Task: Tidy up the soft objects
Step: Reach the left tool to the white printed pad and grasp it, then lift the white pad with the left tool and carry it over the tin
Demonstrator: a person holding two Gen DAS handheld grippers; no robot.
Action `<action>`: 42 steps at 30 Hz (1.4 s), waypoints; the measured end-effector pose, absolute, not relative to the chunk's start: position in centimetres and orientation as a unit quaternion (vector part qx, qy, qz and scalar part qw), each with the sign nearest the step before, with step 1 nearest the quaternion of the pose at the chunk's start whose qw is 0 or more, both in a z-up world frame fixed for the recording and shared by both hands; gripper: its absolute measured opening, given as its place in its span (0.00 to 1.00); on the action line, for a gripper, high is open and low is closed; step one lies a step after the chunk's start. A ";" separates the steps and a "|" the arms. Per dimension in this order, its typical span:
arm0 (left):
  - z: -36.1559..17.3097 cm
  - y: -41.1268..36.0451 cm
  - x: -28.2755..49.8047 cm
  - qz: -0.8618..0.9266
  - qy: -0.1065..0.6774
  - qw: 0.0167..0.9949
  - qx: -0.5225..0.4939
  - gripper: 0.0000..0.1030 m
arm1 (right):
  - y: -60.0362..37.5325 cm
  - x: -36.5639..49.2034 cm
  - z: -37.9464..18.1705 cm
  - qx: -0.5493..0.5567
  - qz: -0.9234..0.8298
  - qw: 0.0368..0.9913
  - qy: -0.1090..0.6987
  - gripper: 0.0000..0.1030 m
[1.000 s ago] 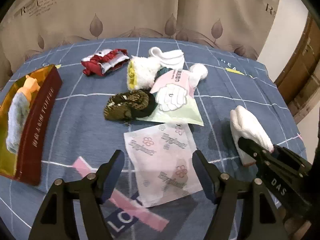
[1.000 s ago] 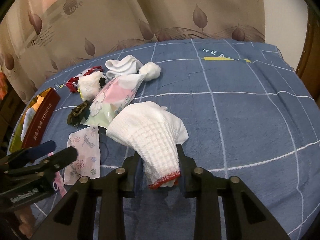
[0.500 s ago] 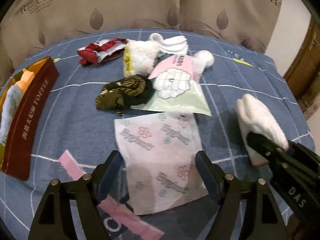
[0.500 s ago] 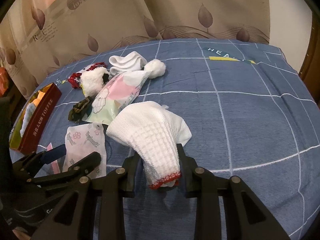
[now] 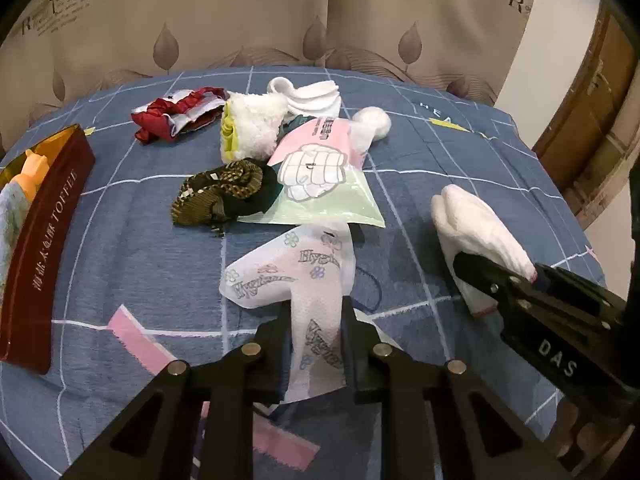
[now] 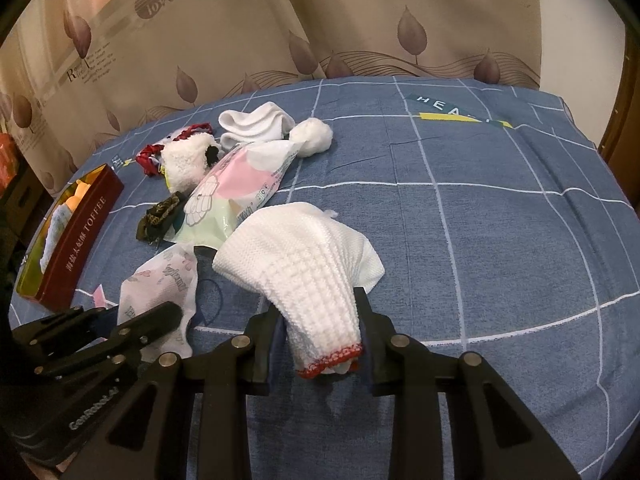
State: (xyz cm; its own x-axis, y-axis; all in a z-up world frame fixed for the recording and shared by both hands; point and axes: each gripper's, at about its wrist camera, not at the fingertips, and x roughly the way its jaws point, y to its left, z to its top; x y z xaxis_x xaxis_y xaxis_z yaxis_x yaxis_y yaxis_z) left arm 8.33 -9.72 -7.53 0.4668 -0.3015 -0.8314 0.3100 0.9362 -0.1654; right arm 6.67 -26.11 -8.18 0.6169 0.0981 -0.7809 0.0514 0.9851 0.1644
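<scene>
Our left gripper [image 5: 314, 320] has just been closing and now pinches the tissue pack [image 5: 296, 276], which bunches between its fingers at 6 o'clock in the left view. Our right gripper [image 6: 320, 320] is clamped on the cuff of the white glove [image 6: 300, 268], at 6 o'clock in its own view. Both packs lie on the blue sheet [image 6: 480, 220]. At 12 o'clock from the tissue pack sits the wipes pack [image 5: 320, 176], touching it. The toffee box [image 5: 44, 240] stands at 9 o'clock, well apart.
</scene>
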 end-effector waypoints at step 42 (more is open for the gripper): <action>-1.3 1.8 9.3 -0.077 0.436 0.896 0.020 0.17 | -25.5 6.8 -8.6 0.061 0.011 0.897 0.437 0.28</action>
